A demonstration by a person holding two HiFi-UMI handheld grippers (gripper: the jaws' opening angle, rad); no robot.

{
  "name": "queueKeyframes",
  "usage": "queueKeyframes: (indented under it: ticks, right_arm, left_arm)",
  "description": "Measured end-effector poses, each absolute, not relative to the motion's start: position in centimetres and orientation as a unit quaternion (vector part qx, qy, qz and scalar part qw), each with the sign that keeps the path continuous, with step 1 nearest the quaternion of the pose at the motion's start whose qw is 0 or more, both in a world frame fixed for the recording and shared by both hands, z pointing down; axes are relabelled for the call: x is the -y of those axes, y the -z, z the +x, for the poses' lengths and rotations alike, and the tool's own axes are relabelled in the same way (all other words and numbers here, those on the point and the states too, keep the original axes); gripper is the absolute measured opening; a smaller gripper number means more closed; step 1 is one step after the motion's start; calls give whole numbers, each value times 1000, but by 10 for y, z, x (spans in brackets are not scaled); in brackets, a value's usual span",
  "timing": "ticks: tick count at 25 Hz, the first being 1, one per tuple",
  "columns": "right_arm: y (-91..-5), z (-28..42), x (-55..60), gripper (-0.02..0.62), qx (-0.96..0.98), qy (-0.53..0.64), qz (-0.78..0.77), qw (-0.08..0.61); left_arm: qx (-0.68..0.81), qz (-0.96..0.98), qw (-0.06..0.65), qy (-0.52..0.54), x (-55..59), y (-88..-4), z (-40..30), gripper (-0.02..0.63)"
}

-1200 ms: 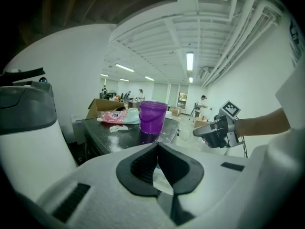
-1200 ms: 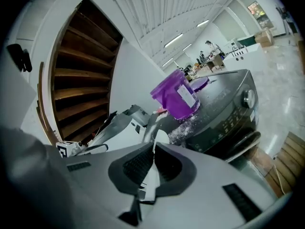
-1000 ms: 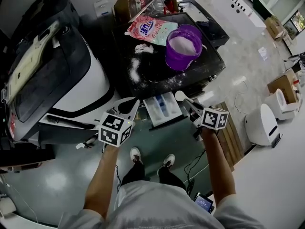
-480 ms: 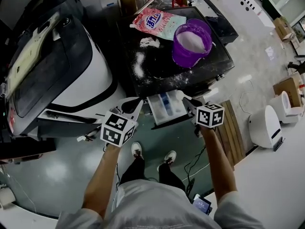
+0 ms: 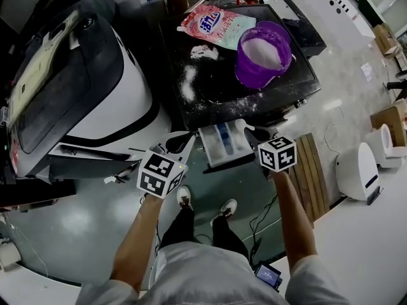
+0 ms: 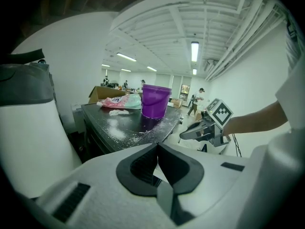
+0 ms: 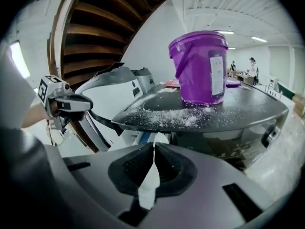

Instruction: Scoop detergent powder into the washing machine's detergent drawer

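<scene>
One white scoop handle (image 7: 148, 184) inside right hand-held gripper (image 7: 153, 146), its own view only.

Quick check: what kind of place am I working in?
Probably a lab or test hall, not a home laundry: the washing machine and another big appliance stand on a polished floor, cardboard boxes lie about, and strip lights line a high open ceiling.
</scene>
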State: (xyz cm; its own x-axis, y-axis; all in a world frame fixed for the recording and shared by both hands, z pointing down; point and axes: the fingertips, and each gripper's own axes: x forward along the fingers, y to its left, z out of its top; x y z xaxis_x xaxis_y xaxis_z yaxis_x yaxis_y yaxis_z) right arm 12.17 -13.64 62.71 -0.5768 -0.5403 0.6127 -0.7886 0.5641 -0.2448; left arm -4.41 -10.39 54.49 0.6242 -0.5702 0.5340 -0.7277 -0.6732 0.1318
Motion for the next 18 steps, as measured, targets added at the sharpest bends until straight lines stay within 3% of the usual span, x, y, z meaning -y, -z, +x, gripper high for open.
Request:
queueKeyframes:
  ticks: [7, 18]
  right_arm:
    - [-629, 112, 131, 11, 866, -129, 352, 331]
    - [-631, 102, 134, 11, 856, -11, 314, 410]
  left_arm:
    - [364, 884, 169, -240, 99, -553, -43, 11]
    - [361, 884, 165, -245, 95, -555, -45, 11]
